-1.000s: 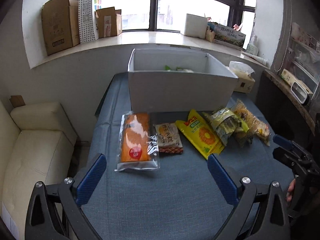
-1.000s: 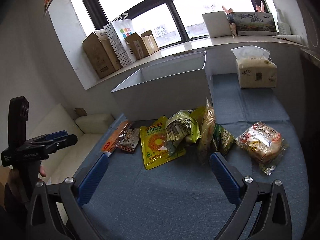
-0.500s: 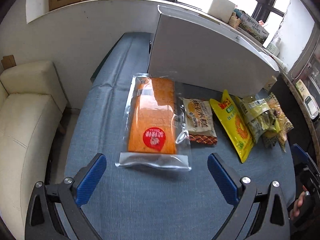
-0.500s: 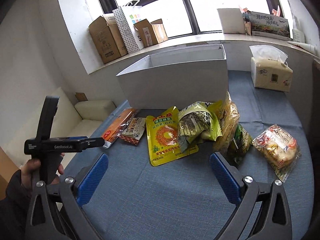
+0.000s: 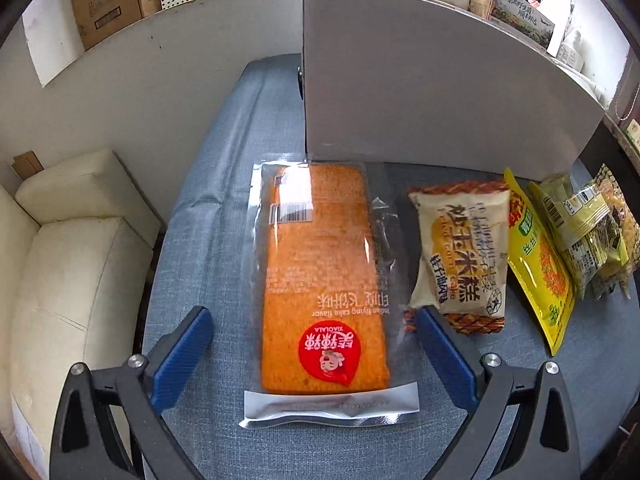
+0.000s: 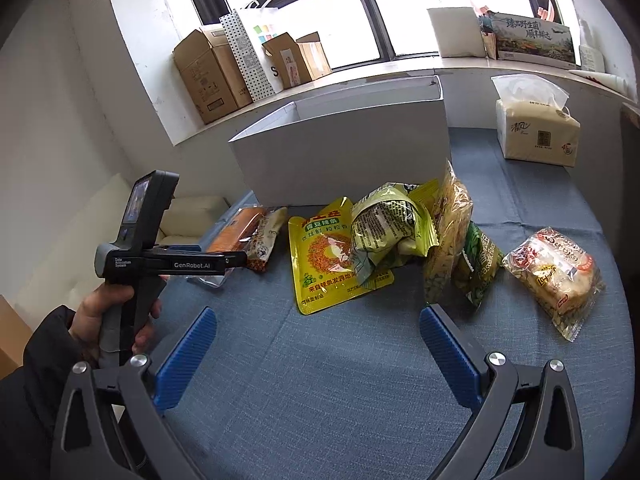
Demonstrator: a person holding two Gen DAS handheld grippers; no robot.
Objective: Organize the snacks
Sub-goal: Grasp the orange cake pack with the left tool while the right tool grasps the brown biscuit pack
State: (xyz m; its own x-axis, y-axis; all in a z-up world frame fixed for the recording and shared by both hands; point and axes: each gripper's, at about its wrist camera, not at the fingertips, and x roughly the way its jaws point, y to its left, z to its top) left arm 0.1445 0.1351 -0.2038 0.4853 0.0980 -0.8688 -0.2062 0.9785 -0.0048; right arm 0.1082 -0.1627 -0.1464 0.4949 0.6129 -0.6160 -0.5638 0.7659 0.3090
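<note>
While the left gripper point(image 5: 312, 332) hangs low over the orange cake packet point(image 5: 322, 280), we read the step in hand as the first pick of the sorting job. Its blue fingers point(image 5: 182, 354) stand wide apart, one on either side of the packet's near end, and hold nothing. The packet lies flat on the blue-covered table point(image 5: 208, 240), its far end touching or nearly touching the front wall of the white box point(image 5: 420, 100). Just beside it on the right lies the corn cake packet point(image 5: 460, 256), so close that the right-hand finger sits over the gap between the two.

To do the step well, we judge that the left gripper should come straight down and close across the cake itself, not on the loose clear film around it. The film is slippery and would likely slide out of a thin pinch. We would also keep the right-hand finger clear of the corn cake packet, lest both be dragged together.

From the right wrist view, the right gripper point(image 6: 316, 356) is likewise spread wide and empty, well back from the yellow pouch point(image 6: 324, 256) and the heap of green bags point(image 6: 384, 228). The bun packet point(image 6: 556, 276) lies apart at the right. The box interior is not visible from either view.
</note>
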